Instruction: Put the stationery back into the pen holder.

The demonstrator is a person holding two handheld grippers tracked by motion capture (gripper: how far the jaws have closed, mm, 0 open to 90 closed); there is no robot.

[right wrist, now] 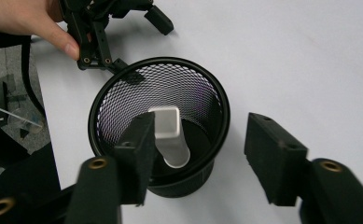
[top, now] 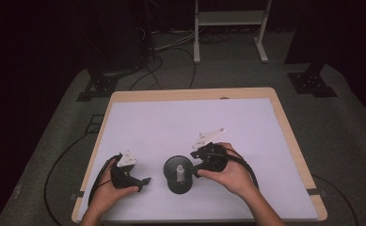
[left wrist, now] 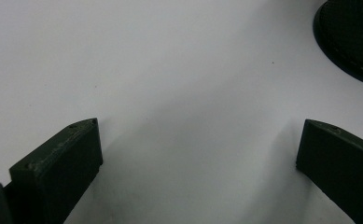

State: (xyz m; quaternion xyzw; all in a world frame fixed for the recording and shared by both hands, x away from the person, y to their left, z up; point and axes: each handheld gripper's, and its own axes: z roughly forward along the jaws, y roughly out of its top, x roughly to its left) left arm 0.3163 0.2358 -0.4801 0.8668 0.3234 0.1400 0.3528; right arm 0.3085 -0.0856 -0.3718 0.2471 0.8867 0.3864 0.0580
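A black mesh cup [top: 178,181] stands on the white sheet near the table's front edge, with a white squared tube [top: 181,170] leaning inside it. In the right gripper view the cup [right wrist: 123,93] sits just below the jaws and the tube [right wrist: 170,135] rests against its near wall. My right gripper [right wrist: 200,126] is open over the cup's rim, holding nothing. It sits at the cup's right side [top: 195,165]. My left gripper [top: 144,182] lies low to the left of the cup, open above bare sheet [left wrist: 198,140], with the cup's edge [left wrist: 352,37] at the upper right.
The wooden table [top: 289,132] carries a white sheet [top: 194,122] with free room behind the cup and to both sides. Cables [top: 63,160] trail on the grey floor to the left. A white stand [top: 230,23] is beyond the table.
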